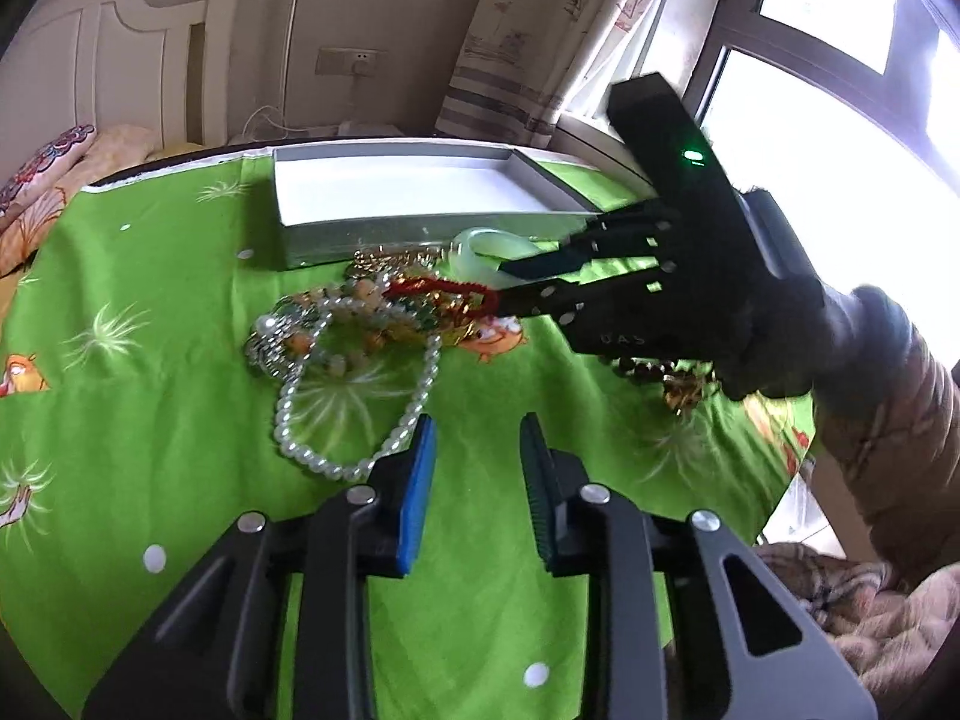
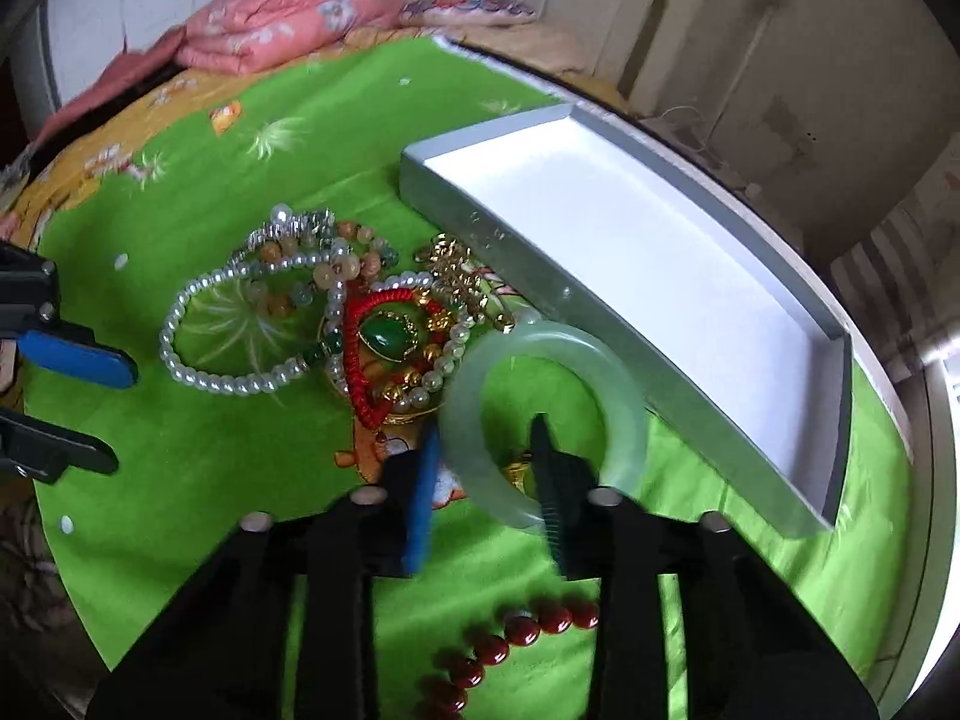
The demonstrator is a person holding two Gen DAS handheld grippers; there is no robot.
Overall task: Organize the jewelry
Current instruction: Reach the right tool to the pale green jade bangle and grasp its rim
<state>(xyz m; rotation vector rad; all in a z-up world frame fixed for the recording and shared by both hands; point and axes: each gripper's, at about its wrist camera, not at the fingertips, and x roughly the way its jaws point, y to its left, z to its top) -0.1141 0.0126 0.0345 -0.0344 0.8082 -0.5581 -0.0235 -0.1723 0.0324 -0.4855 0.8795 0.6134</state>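
A pile of jewelry (image 2: pixel 384 336) lies on the green cloth: a pearl strand (image 2: pixel 198 372), a red cord bracelet with a green stone (image 2: pixel 387 339), gold pieces and bead strings. A pale green jade bangle (image 2: pixel 624 396) leans by the silver box (image 2: pixel 660 414) with its white inside. My right gripper (image 2: pixel 486 444) straddles the bangle's near rim, jaws apart, one finger inside the ring. In the left wrist view it (image 1: pixel 510 285) reaches into the pile beside the bangle (image 1: pixel 480 252). My left gripper (image 1: pixel 477 438) is open and empty above the cloth near the pearl strand (image 1: pixel 336 420).
A dark red bead bracelet (image 2: pixel 510 642) lies on the cloth under my right gripper. The round table's edge (image 2: pixel 924 420) runs just beyond the box. A bed with pink bedding (image 2: pixel 270 30) stands behind; a window (image 1: pixel 840 60) is to the right.
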